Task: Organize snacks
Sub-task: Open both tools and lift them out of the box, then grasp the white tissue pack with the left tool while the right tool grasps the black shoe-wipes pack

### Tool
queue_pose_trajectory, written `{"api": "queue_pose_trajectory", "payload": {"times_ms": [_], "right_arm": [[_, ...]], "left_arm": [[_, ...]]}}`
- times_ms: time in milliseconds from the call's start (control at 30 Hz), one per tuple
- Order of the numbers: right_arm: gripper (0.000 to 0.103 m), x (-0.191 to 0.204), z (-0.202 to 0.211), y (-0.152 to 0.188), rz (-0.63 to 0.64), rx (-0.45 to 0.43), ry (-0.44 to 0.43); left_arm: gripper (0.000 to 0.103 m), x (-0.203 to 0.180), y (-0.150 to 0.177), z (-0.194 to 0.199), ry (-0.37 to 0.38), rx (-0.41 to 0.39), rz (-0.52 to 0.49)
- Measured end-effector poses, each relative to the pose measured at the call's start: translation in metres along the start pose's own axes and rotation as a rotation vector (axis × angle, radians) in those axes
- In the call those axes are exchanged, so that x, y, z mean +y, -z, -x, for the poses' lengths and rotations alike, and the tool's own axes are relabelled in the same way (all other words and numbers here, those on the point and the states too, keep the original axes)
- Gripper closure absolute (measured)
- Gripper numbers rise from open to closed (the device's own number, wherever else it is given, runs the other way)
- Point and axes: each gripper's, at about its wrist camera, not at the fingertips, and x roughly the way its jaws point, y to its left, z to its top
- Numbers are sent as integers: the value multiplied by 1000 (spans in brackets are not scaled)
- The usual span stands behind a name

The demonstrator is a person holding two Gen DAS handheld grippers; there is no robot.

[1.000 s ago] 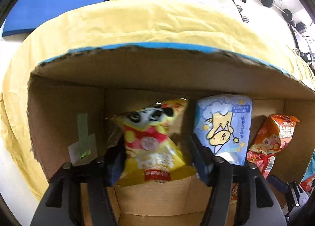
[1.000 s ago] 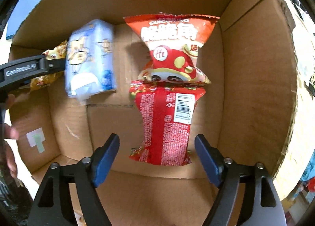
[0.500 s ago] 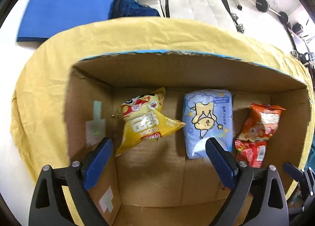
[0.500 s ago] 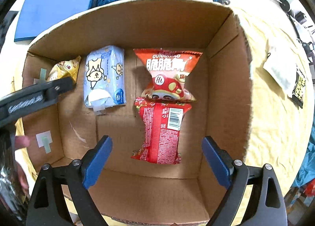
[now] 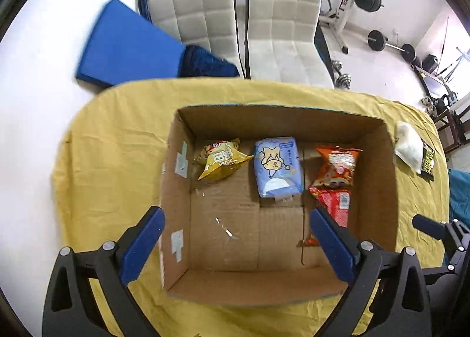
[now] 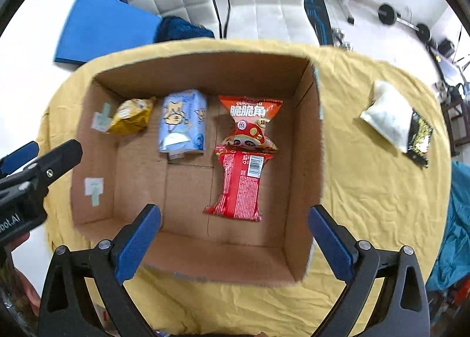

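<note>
Landmark: cardboard box (image 6: pixel 305 160) on the yellow cloth.

L gripper (image 5: pixel 235 246) hangs above the box's near-left part, jaws wide, nothing in them. Inside, along the far wall, left to right: yellow bag (image 5: pixel 220 159), blue pack (image 5: pixel 276 171), orange bag (image 6: pixel 251 122) w/ red pack (image 6: pixel 241 187) just nearer.

R gripper (image 6: pixel 233 244) over the near wall, also wide and empty.

Outside, right of the box: white pouch (image 6: pixel 387 115) and black packet (image 6: pixel 420 138), touching, long axes slanting away. Prob next pick; R gripper looks nearer.
</note>
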Motion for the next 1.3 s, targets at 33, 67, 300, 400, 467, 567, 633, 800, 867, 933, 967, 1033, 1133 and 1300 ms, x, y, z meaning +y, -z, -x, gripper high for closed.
{"api": "queue_pose_trajectory", "payload": {"times_ms": [33, 67, 300, 400, 467, 567, 633, 800, 867, 933, 967, 1033, 1133, 1300], "right_arm": [[1, 0, 9, 3, 6, -13, -2], [1, 0, 20, 7, 14, -31, 1], [0, -4, 72, 31, 46, -111, 3], [0, -4, 83, 38, 60, -115, -12], [0, -5, 89, 41, 63, -116, -23], [0, -9, 95, 45, 64, -119, -37], [0, -14, 100, 47, 60, -122, -49], [0, -43, 113, 49, 15, -140, -61], [0, -62, 119, 48, -12, -154, -49], [0, -87, 124, 46, -51, -165, -37], [0, -102, 126, 45, -75, -168, -31], [0, -132, 128, 41, -121, -177, -7], [0, -184, 132, 35, -194, -193, 41], [0, -276, 124, 20, -312, -187, 74]], "left_arm": [[1, -2, 4, 4, 5, -7, -1], [1, -3, 8, 12, 5, -14, 0], [1, -10, 35, 48, 1, -53, 20], [1, -12, 42, 59, 20, -69, 42], [1, -14, 44, 64, 27, -72, 47], [1, -17, 47, 73, 16, -84, 44], [1, -20, 49, 78, 17, -90, 47], [1, -38, 46, 87, 44, -96, 37], [1, -50, 43, 88, 60, -99, 24], [1, -69, 37, 87, 70, -101, -5], [1, -79, 34, 86, 70, -105, -21], [1, -105, 26, 81, 86, -99, -59], [1, -142, 11, 68, 121, -80, -96], [1, -210, -19, 35, 185, -41, -174]]}}
